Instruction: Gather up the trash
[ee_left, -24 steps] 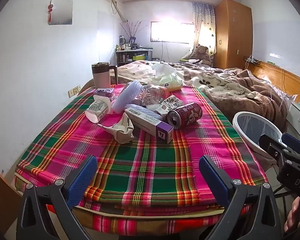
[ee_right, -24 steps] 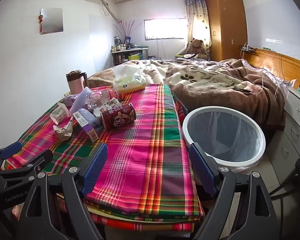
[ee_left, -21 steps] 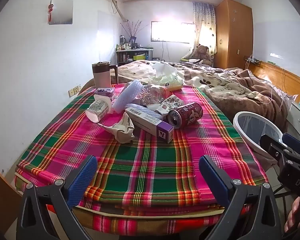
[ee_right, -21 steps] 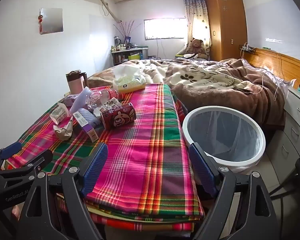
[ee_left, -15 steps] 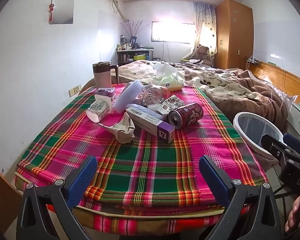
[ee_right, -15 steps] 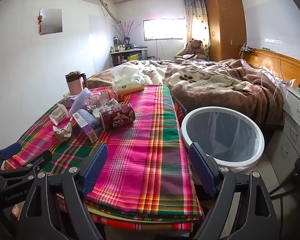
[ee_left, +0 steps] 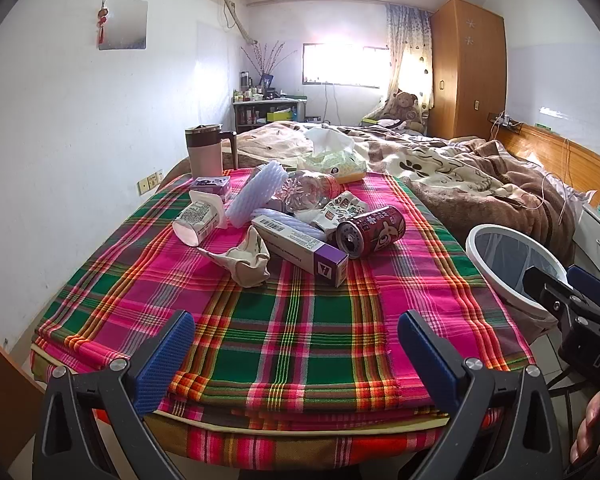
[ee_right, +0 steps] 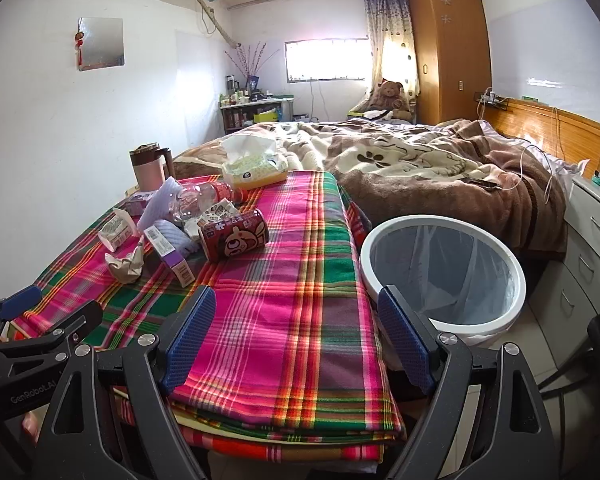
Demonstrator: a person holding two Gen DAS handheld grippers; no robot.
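Trash lies in a pile on the plaid-covered table [ee_left: 300, 320]: a red can [ee_left: 371, 225] on its side, a long purple-ended box [ee_left: 300, 250], a crumpled paper [ee_left: 249, 260], a small white carton [ee_left: 198, 222], a clear bottle [ee_left: 308, 191] and white foam sleeves [ee_left: 256, 194]. The can also shows in the right wrist view [ee_right: 234, 240]. A white round bin [ee_right: 442, 276] with a clear liner stands right of the table. My left gripper [ee_left: 296, 356] is open and empty at the table's near edge. My right gripper [ee_right: 296, 336] is open and empty near the table's right corner, beside the bin.
A pink lidded mug [ee_left: 205, 151] and a tissue box [ee_left: 336, 162] stand at the table's far end. A bed with a brown blanket [ee_right: 440, 172] lies behind. White drawers [ee_right: 592, 240] stand at the right. A wall runs along the left.
Both views have shifted only slightly; the grippers stay open and nothing on the table has moved.
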